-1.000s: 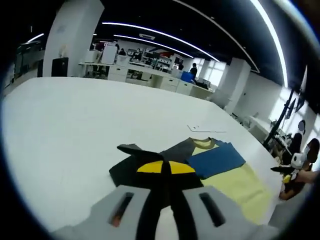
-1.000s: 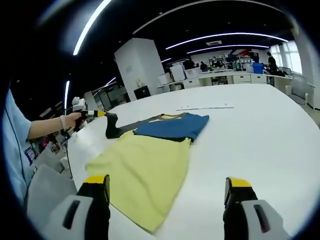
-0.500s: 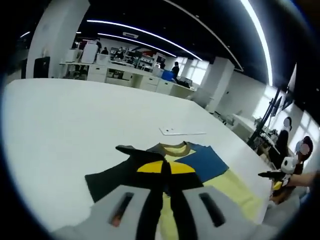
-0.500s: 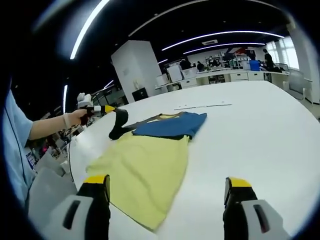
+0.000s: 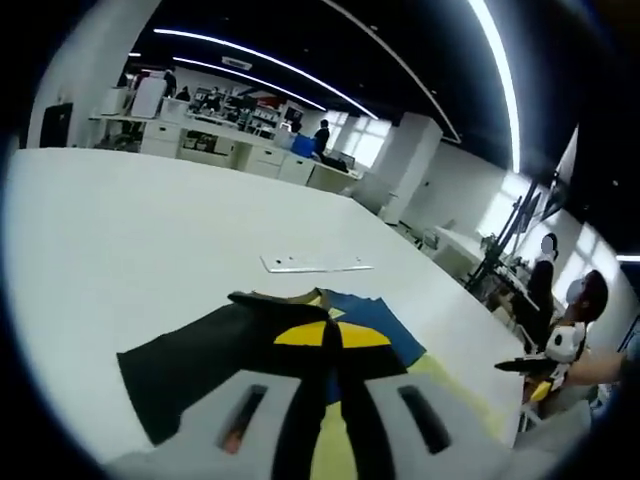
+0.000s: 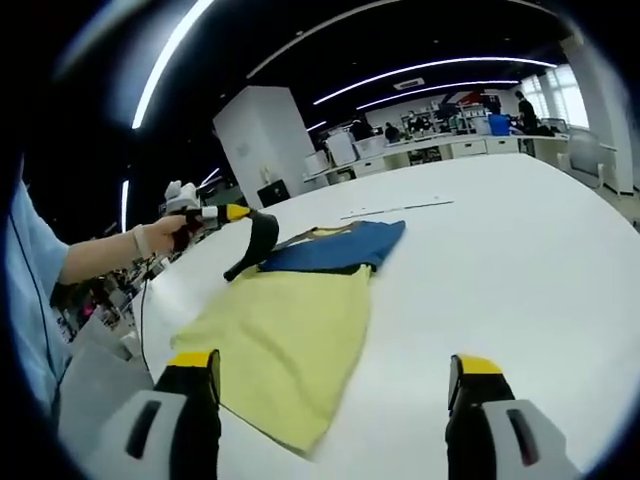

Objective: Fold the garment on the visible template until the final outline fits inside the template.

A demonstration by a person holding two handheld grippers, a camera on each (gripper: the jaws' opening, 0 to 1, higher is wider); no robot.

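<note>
My left gripper (image 6: 232, 212), pinching the dark sleeve (image 6: 255, 241), had lifted it higher over the shirt (image 6: 290, 340) to fold inward; right gripper (image 6: 335, 385) stayed spread.

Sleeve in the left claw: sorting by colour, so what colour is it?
Black; the sleeve shows best in the left gripper view, pinched in the left claw.

The yellow, blue and black cloth garment (image 6: 300, 320) looks soft and matt, with a smooth knit and no shine. Its black cloth sleeve (image 5: 200, 355) is also matt and hangs limp from the left gripper (image 5: 332, 335), whose jaws are black with yellow tips of smooth plastic on a grey matt plastic body. The wide white table (image 6: 520, 280) has a smooth, slightly glossy surface. The right gripper (image 6: 330, 380) has the same plastic finish.
</note>
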